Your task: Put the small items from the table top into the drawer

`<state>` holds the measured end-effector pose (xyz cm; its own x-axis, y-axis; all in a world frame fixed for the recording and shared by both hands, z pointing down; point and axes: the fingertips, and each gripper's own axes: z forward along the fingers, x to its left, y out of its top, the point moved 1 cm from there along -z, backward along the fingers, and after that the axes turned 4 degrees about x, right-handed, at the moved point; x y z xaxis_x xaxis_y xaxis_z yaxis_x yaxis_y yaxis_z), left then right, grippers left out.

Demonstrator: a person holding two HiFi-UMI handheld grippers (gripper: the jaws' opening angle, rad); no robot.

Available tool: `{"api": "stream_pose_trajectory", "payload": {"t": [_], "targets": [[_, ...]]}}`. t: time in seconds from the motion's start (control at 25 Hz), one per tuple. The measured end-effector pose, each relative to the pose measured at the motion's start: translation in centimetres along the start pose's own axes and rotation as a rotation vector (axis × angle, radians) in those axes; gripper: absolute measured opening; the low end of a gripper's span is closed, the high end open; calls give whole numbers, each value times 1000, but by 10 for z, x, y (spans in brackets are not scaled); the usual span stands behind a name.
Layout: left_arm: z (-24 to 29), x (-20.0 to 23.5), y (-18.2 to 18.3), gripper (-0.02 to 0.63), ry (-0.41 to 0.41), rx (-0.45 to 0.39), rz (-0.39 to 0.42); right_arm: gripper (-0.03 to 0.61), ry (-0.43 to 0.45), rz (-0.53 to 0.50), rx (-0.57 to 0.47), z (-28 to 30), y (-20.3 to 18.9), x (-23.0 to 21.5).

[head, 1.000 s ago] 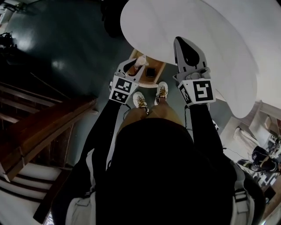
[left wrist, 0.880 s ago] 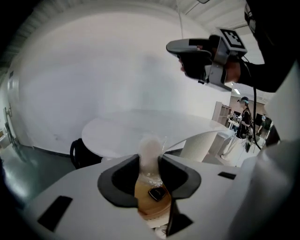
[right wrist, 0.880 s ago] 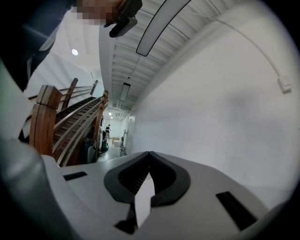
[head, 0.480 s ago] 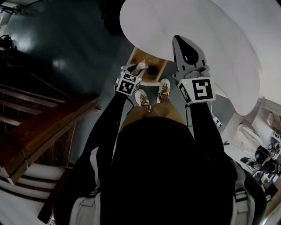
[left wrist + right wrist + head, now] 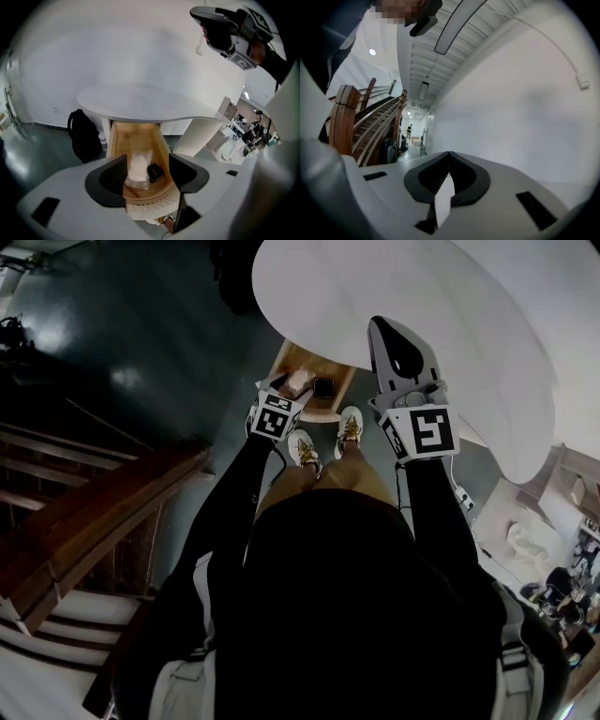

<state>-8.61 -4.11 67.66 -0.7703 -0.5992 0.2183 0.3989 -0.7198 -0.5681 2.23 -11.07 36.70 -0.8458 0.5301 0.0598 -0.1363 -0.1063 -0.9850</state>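
Observation:
Under the white table top (image 5: 422,287) a wooden drawer (image 5: 298,358) stands pulled out. In the left gripper view the same drawer (image 5: 117,140) holds a clear bag of white stuff (image 5: 137,168) and a small black square item (image 5: 155,172) side by side. My left gripper (image 5: 147,157) hangs just above them, tilted down. Its jaws have just been opening and stand wide apart, their pads off the bag. In the head view my left gripper (image 5: 286,386) is at the drawer's near end. My right gripper (image 5: 382,326) is held level over the table with its jaws shut (image 5: 449,153).
A black backpack (image 5: 84,136) stands on the floor left of the drawer. The table's white ribbed column (image 5: 201,136) rises to the right. A wooden staircase (image 5: 94,512) runs along the left. The person's shoes (image 5: 323,442) are just in front of the drawer.
My left gripper came down to the drawer with the white bag, and its jaws opened. The bag now lies in the drawer beside the black item. The right gripper stayed put.

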Motion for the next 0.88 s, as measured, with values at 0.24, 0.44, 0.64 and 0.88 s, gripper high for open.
{"api": "stream_pose_trajectory", "payload": {"t": [0.24, 0.44, 0.64, 0.88], "targets": [[-1, 1, -10, 293, 8, 26, 0, 26, -3, 0, 0, -4, -1, -1], [-1, -5, -11, 293, 0, 29, -2, 26, -6, 2, -1, -7, -2, -1], [-1, -8, -13, 293, -5, 33, -4, 26, -5, 3, -3, -11, -1, 0], [-3, -10, -14, 293, 8, 26, 2, 26, -13, 4, -8, -17, -1, -3]]}}
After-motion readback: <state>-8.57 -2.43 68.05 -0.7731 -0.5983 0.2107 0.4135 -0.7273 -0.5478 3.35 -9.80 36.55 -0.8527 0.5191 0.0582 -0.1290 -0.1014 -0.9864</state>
